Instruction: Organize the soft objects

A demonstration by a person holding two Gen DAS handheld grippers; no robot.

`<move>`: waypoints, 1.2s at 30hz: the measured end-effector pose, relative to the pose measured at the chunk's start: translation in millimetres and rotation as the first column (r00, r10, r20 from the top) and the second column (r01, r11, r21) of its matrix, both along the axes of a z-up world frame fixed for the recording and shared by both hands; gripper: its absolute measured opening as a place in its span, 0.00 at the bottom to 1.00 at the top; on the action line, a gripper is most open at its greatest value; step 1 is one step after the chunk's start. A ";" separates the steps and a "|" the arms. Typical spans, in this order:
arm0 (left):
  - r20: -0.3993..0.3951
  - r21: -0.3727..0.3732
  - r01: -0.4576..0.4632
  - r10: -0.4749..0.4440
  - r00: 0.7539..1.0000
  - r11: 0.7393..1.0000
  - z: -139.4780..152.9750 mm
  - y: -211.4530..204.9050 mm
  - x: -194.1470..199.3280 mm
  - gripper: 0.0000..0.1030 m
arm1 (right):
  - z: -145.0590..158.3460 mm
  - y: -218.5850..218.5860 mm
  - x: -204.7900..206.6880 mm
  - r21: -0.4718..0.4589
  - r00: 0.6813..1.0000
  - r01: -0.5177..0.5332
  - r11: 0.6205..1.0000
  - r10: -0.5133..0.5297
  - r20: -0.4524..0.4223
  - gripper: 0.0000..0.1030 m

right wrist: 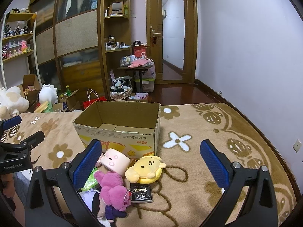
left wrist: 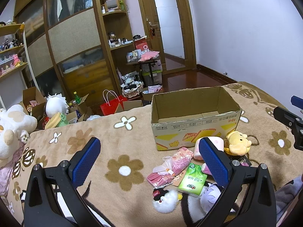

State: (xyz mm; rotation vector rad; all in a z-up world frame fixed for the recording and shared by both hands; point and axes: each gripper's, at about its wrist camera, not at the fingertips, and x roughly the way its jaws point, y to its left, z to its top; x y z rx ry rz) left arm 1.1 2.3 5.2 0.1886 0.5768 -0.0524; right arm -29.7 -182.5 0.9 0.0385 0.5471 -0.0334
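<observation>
Soft things are lying scattered on the flowered blanket (right wrist: 189,179) in front of both grippers. Just ahead of the left gripper (left wrist: 149,158), between its blue fingertips and toward the right one, a pink wrapped packet (left wrist: 176,160), a green tissue pack (left wrist: 192,182) and a white fluffy keychain toy (left wrist: 166,200) are resting close together. The pink marshmallow plush (right wrist: 115,161) and the yellow dog plush (right wrist: 145,168) are sitting just inside the right gripper's (right wrist: 151,158) left fingertip, with a magenta furry toy (right wrist: 113,189) and a black packet (right wrist: 142,194) nearer the camera.

Both grippers are hovering above the blanket with jaws spread wide, holding nothing.

The cardboard box (right wrist: 121,132) is standing open just beyond the fingertips, touching the marshmallow plush; only its bare bottom flaps are showing inside.
</observation>
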 end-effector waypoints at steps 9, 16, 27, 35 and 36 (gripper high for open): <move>0.001 -0.001 -0.001 0.001 1.000 1.000 0.0 -0.8 -1.1 0.99 | -0.1 0.2 -0.1 0.000 1.000 0.000 1.000 0.000 0.000 1.00; 0.002 0.001 -0.001 0.001 1.000 1.000 0.2 -1.1 -1.6 0.99 | 0.7 1.3 -0.3 -0.001 1.000 0.000 1.000 0.000 0.000 1.00; 0.002 -0.001 0.000 0.000 1.000 1.000 0.2 -0.9 -1.7 0.99 | -2.6 4.7 -1.4 0.002 1.000 -0.010 1.000 0.010 -0.001 1.00; 0.009 0.000 0.001 -0.001 1.000 1.000 -0.1 -2.6 -2.1 0.99 | -2.4 8.7 -3.9 -0.007 0.999 -0.034 0.999 0.034 -0.001 1.00; 0.009 0.000 0.001 -0.001 1.000 1.000 -0.1 -2.6 -2.1 0.99 | -2.4 8.8 -3.9 -0.007 0.999 -0.033 0.999 0.033 -0.001 1.00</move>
